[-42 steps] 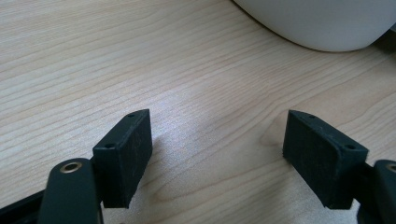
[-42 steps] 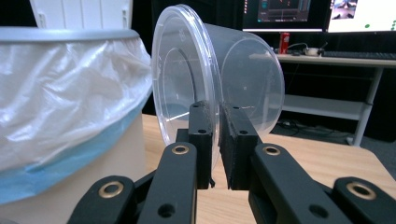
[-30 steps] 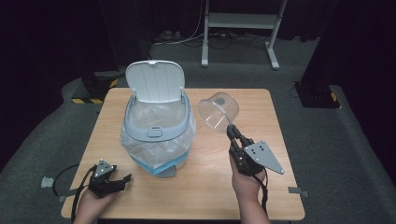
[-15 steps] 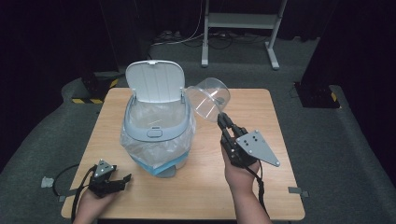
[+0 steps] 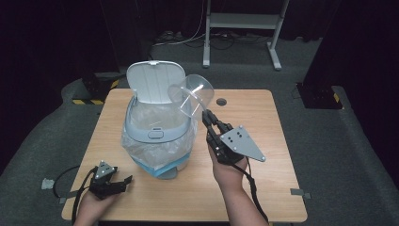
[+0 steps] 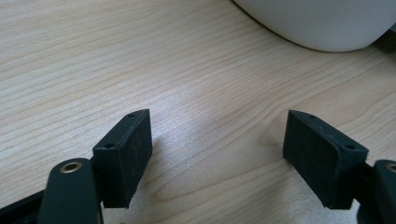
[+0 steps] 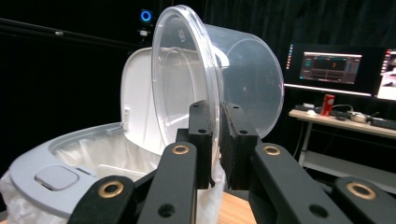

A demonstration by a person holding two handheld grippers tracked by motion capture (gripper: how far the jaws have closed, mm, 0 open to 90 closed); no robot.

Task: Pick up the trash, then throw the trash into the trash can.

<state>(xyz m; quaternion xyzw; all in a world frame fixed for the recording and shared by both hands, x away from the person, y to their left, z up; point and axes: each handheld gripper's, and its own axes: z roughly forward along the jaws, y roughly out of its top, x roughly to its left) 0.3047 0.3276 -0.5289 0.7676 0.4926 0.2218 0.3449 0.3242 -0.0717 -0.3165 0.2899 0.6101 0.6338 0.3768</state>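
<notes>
A clear plastic tub point(image 5: 190, 94) point(image 7: 224, 79) hangs tilted on its side above the right edge of the bin. My right gripper point(image 5: 207, 117) point(image 7: 215, 140) is shut on its rim, with the wall pinched between both pads. The white bin point(image 5: 157, 132) point(image 7: 70, 163) has its lid point(image 5: 153, 82) standing open and a clear bag lining it. My left gripper point(image 5: 123, 181) point(image 6: 217, 154) rests open on the table at the front left, with nothing between its jaws. The bin's white base point(image 6: 322, 23) curves just beyond it.
The wooden table point(image 5: 263, 136) has bare room right of the bin and a small cable hole point(image 5: 221, 101) near the back. A metal stand point(image 5: 242, 28) is on the floor behind. A desk with monitors point(image 7: 336, 65) lies far off in the right gripper view.
My right gripper has carried the clear tub up and to the left, from beside the bin to above its right rim. The left gripper has stayed put.
</notes>
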